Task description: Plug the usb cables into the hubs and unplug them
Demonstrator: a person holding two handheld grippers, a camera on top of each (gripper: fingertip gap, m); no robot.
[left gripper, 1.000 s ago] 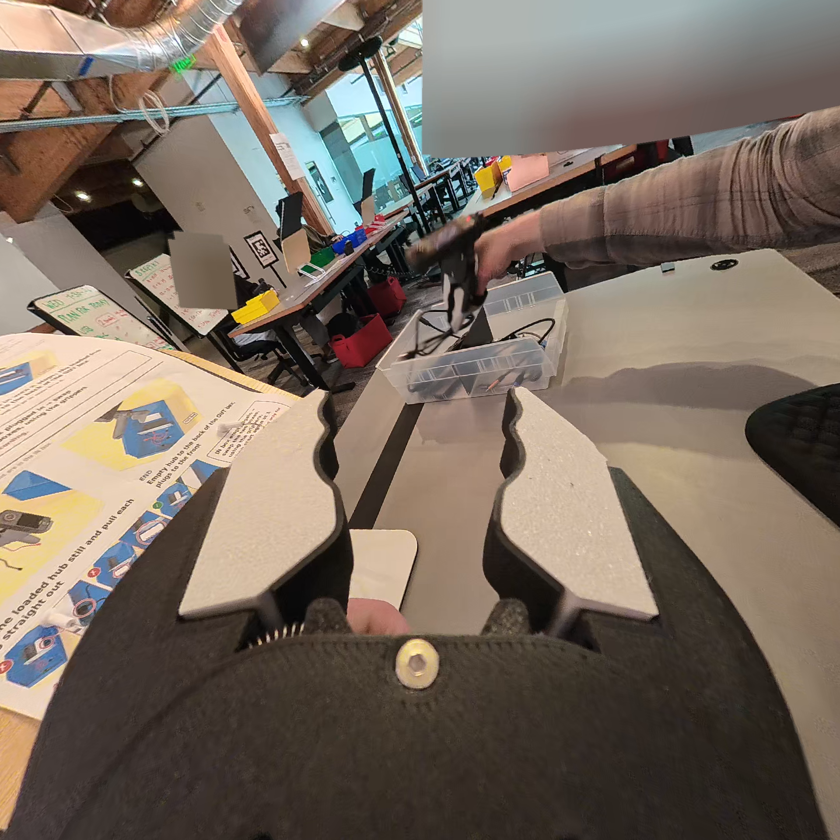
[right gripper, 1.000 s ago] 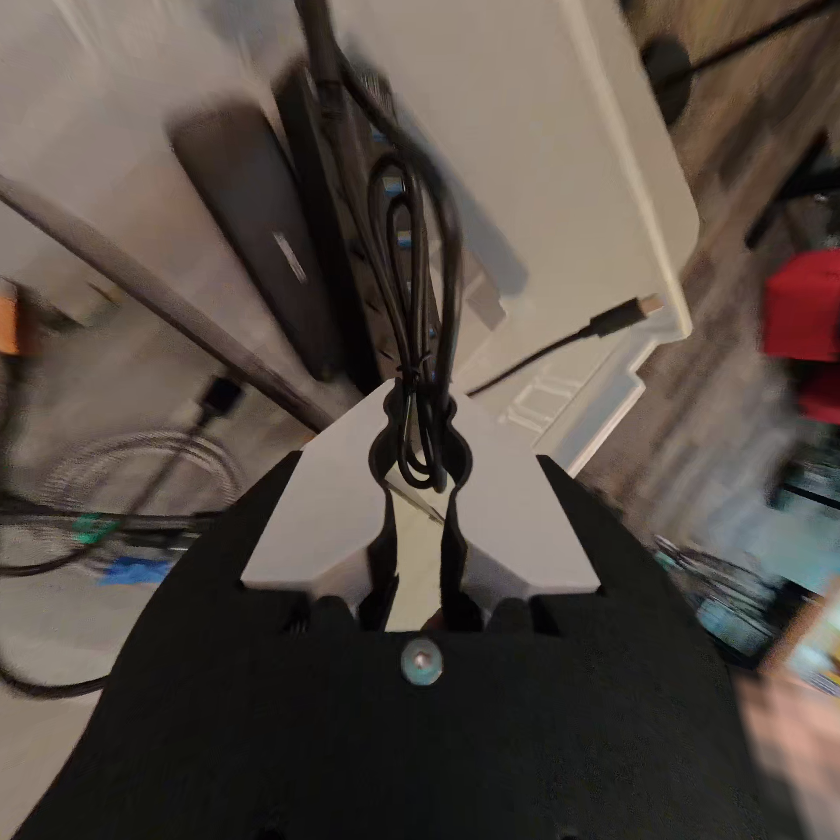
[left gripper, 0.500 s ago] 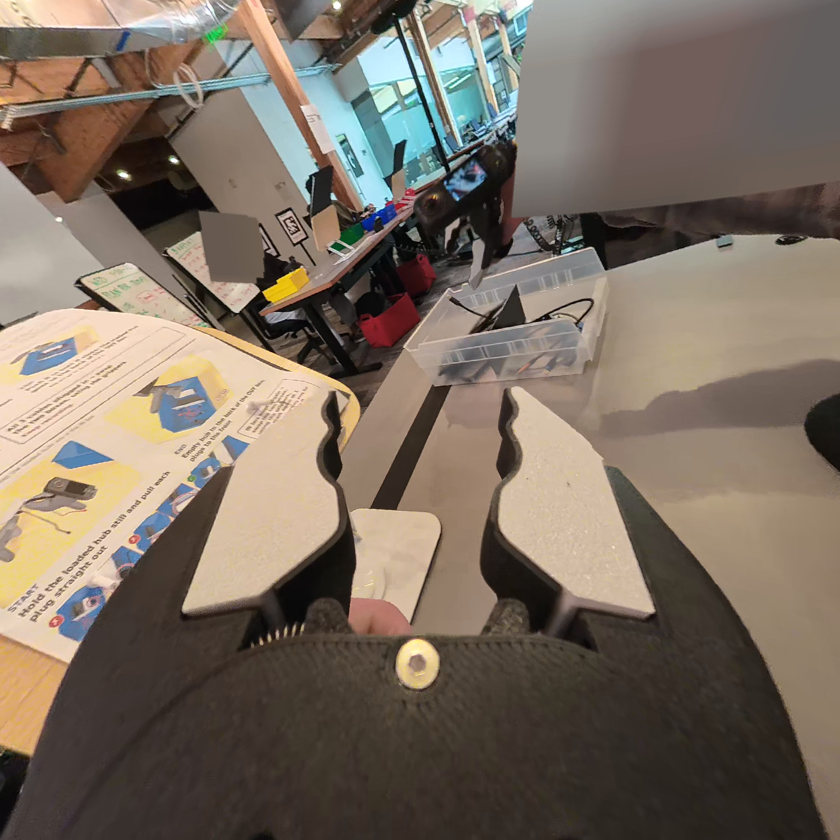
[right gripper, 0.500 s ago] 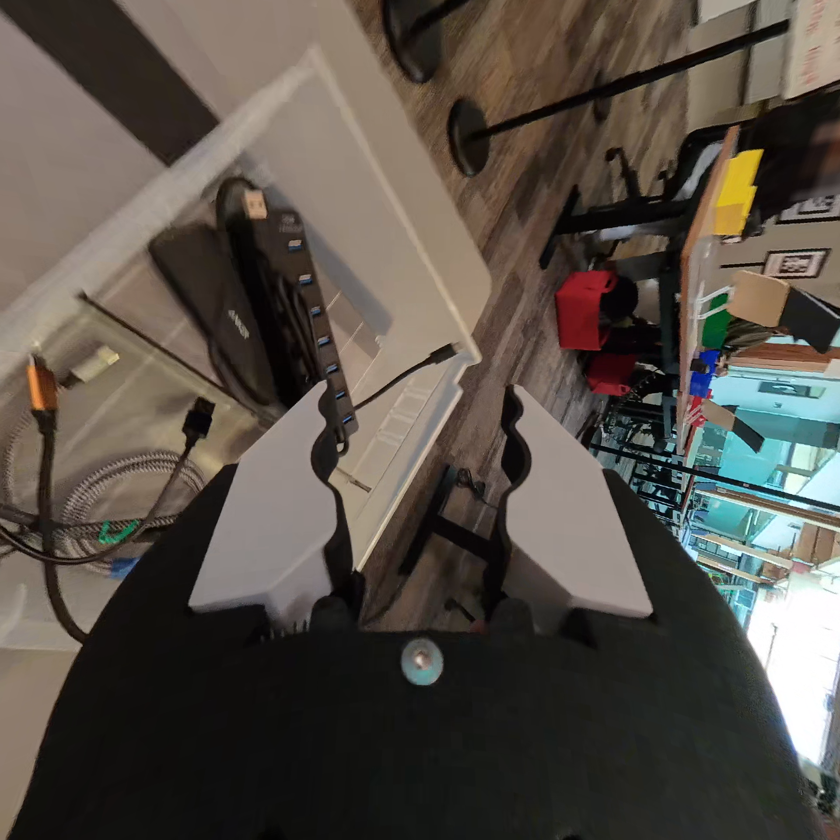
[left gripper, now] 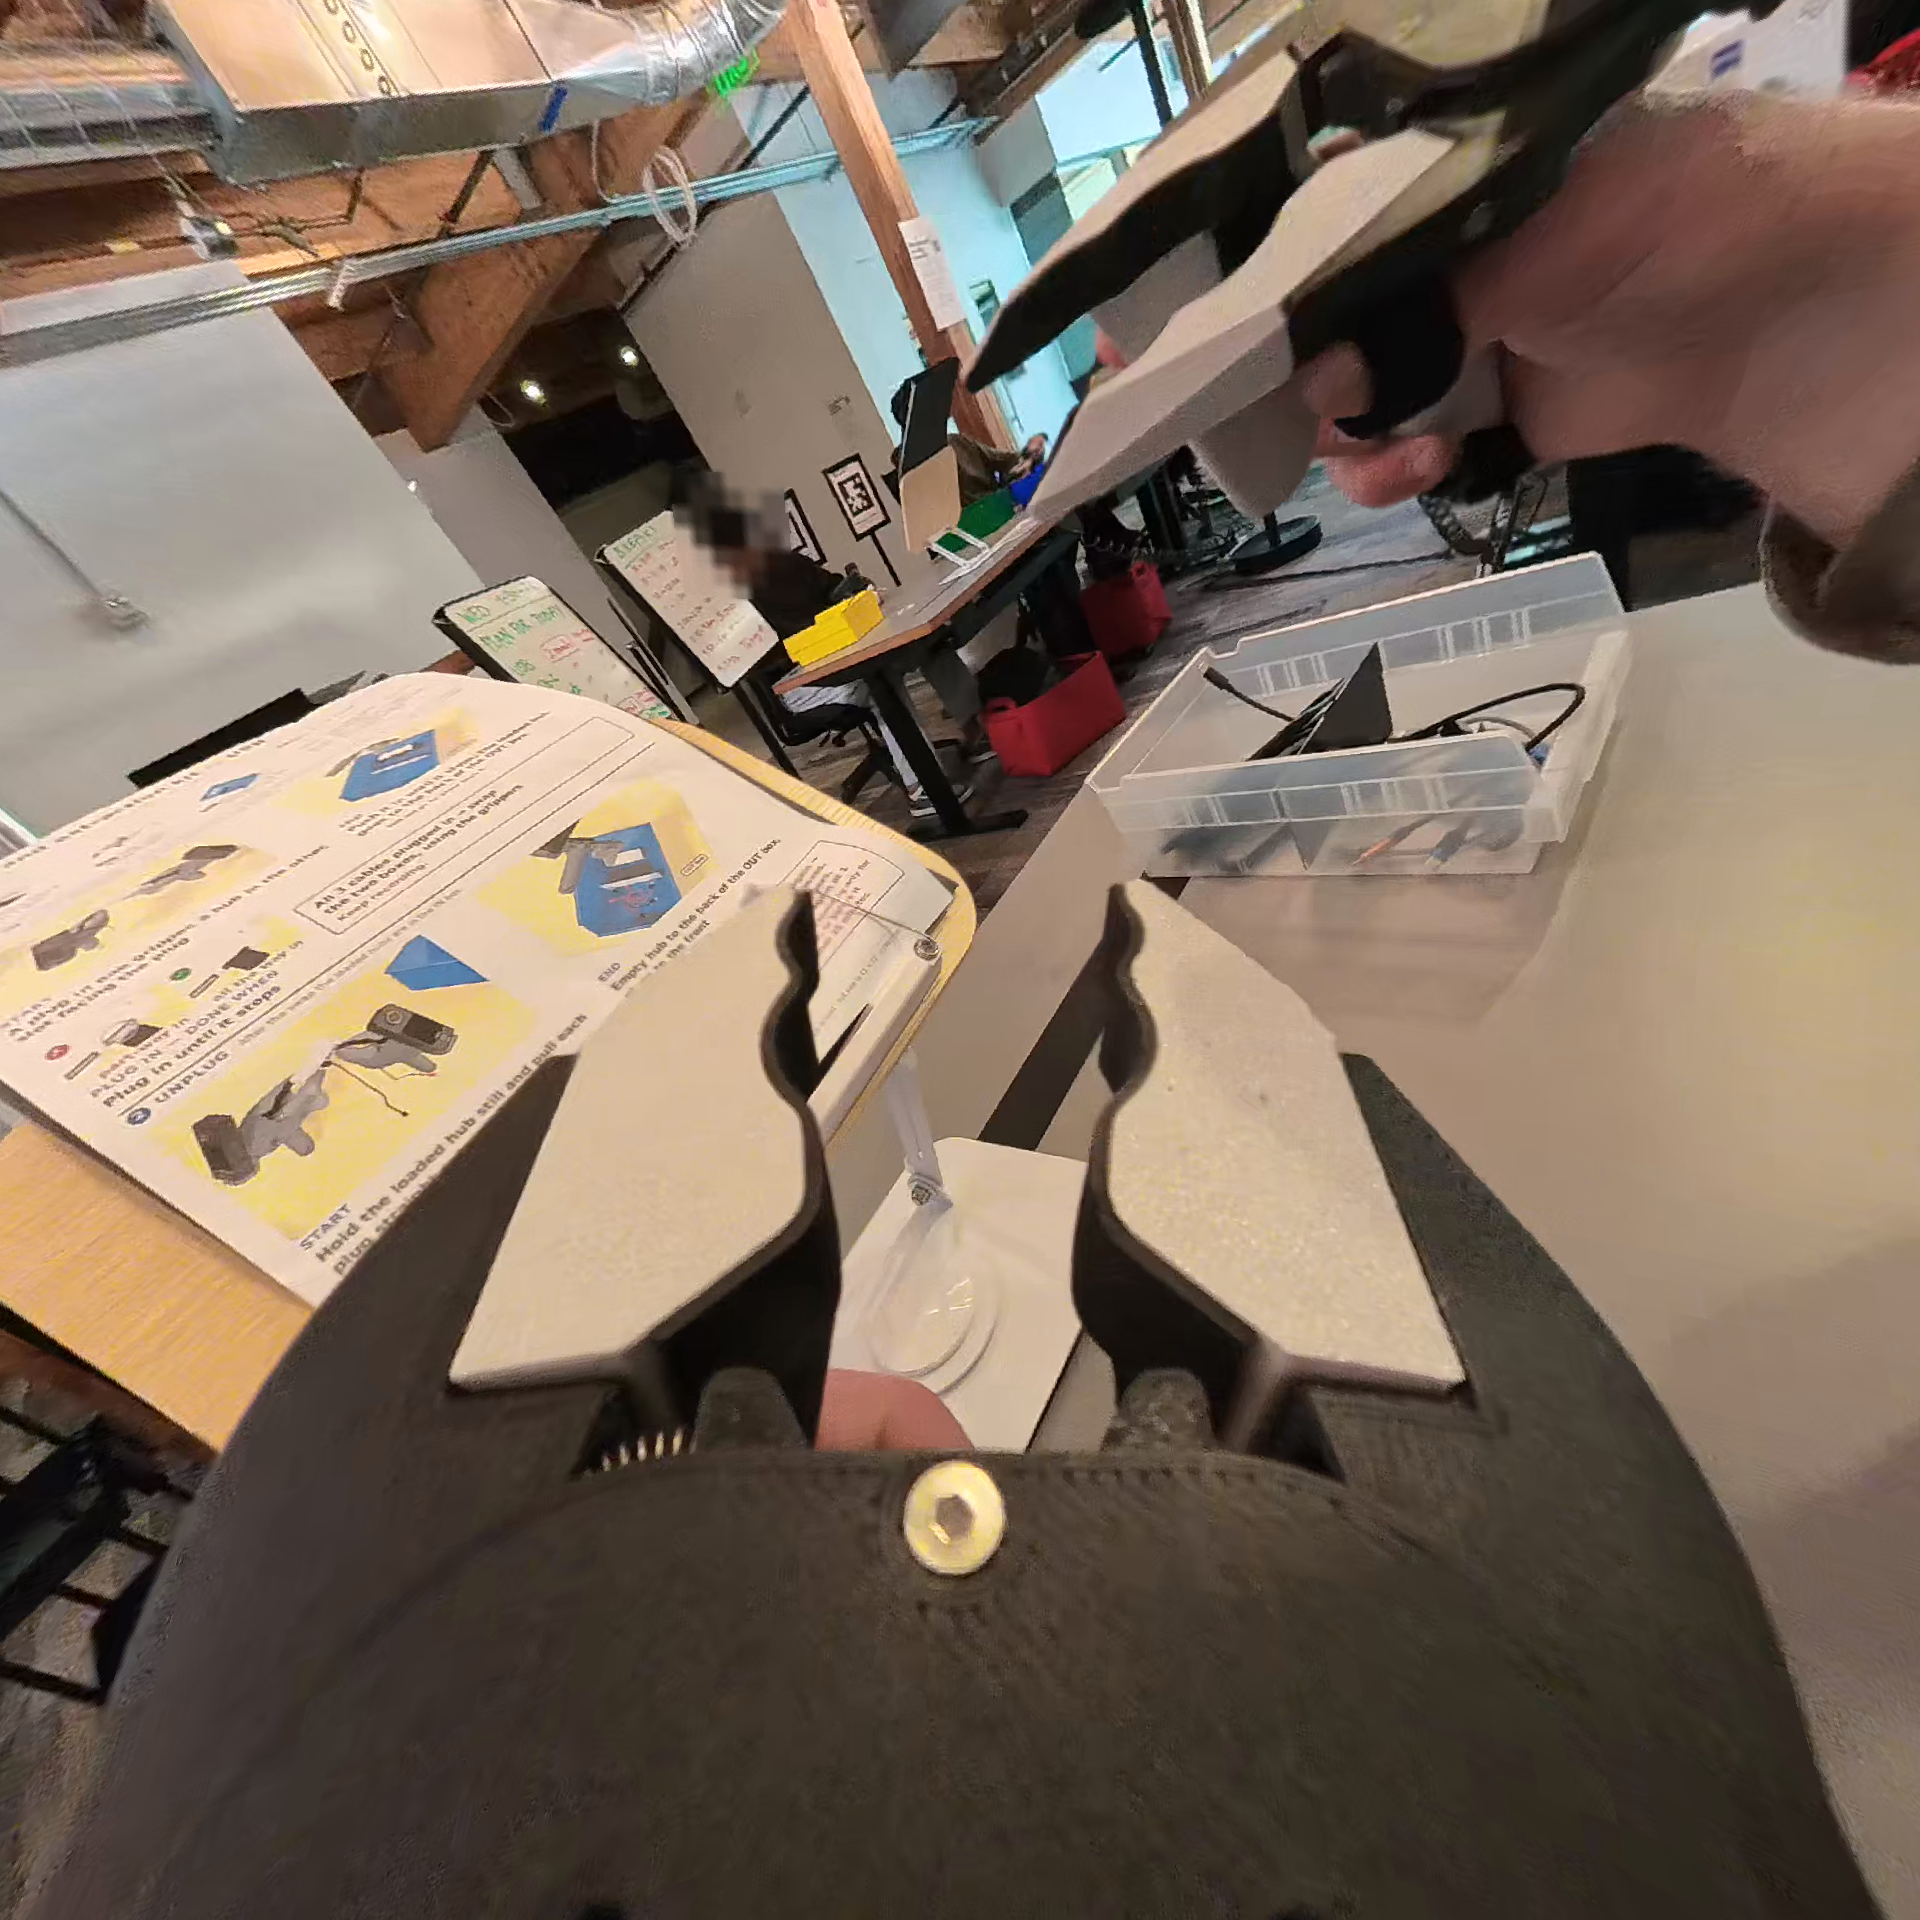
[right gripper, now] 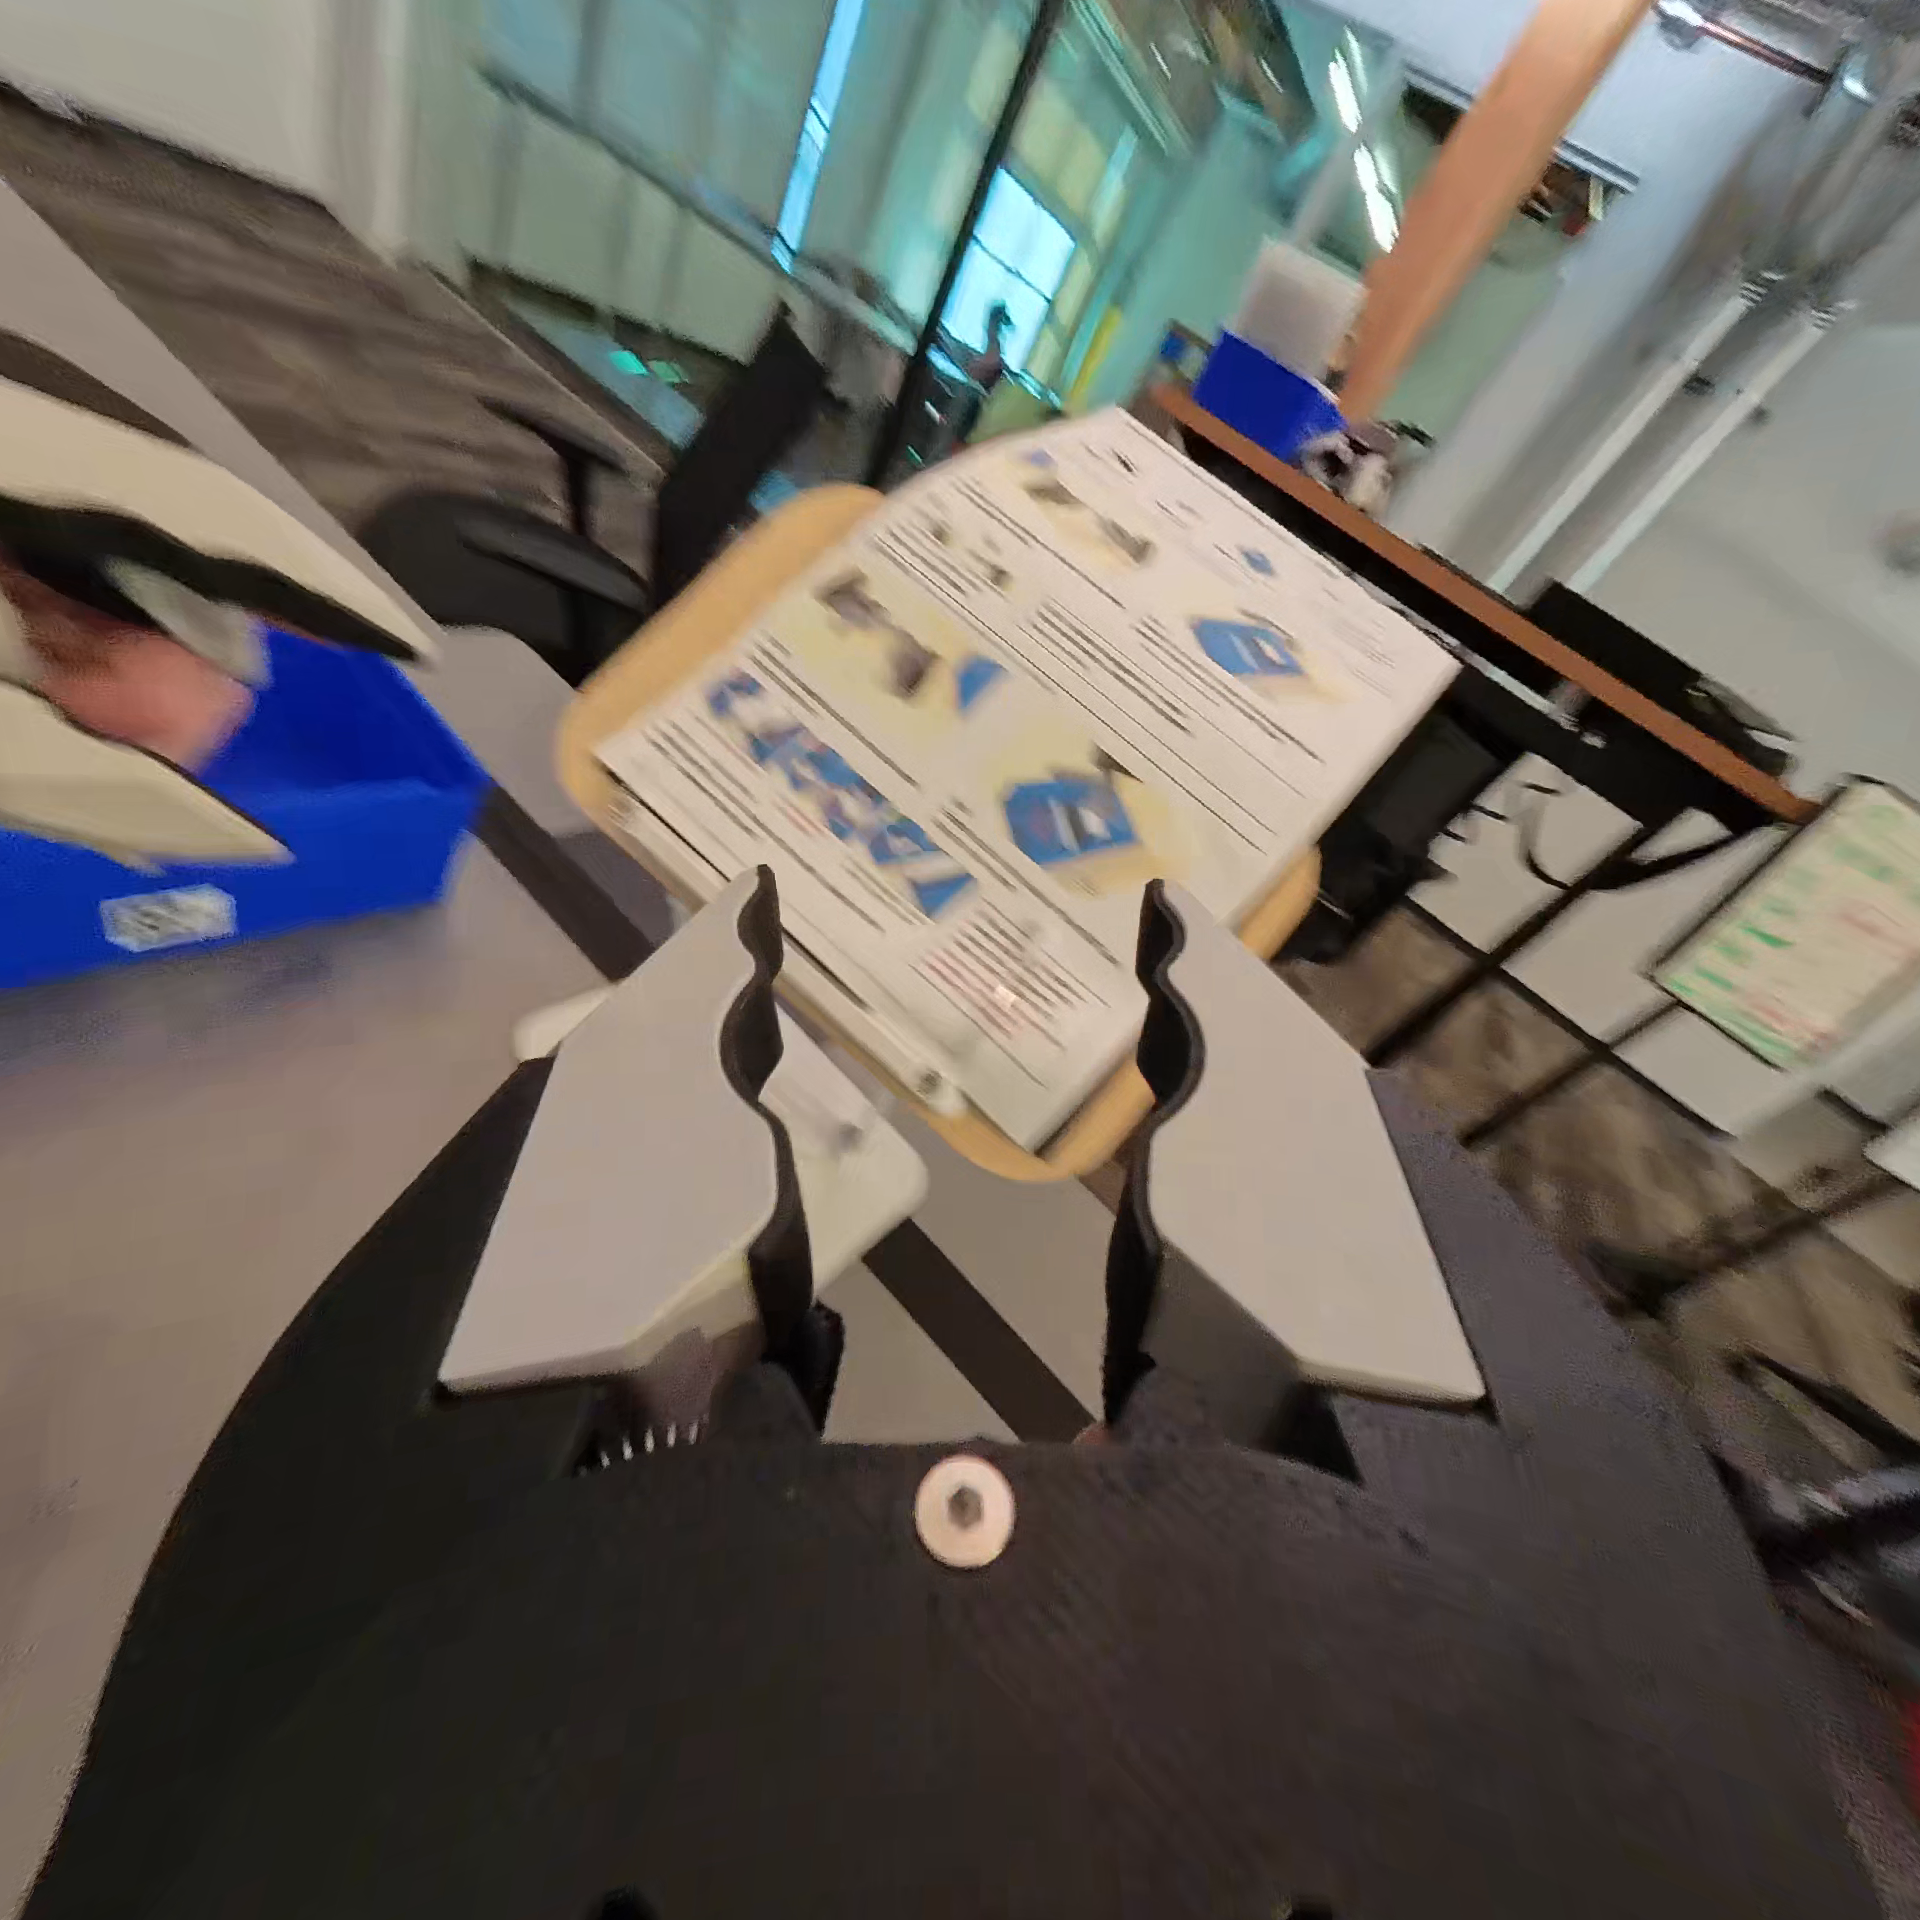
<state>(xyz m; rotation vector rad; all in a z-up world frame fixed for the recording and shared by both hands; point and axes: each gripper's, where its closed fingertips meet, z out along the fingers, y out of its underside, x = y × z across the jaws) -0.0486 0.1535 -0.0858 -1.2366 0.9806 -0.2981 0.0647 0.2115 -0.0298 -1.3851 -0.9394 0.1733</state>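
Grey table (left gripper: 1662, 1039): limp light cables in far clear bin (left gripper: 1351, 800), grip plugs; left gripper (left gripper: 956, 935) and right gripper (right gripper: 956, 914) both spread, empty.

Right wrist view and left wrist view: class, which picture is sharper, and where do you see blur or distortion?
Left wrist view is sharper: the instruction sheet and clear plastic bin are crisp, though wide-angle bending curves the edges. Right wrist view is motion-blurred: the instruction sheet and blue bin smear.
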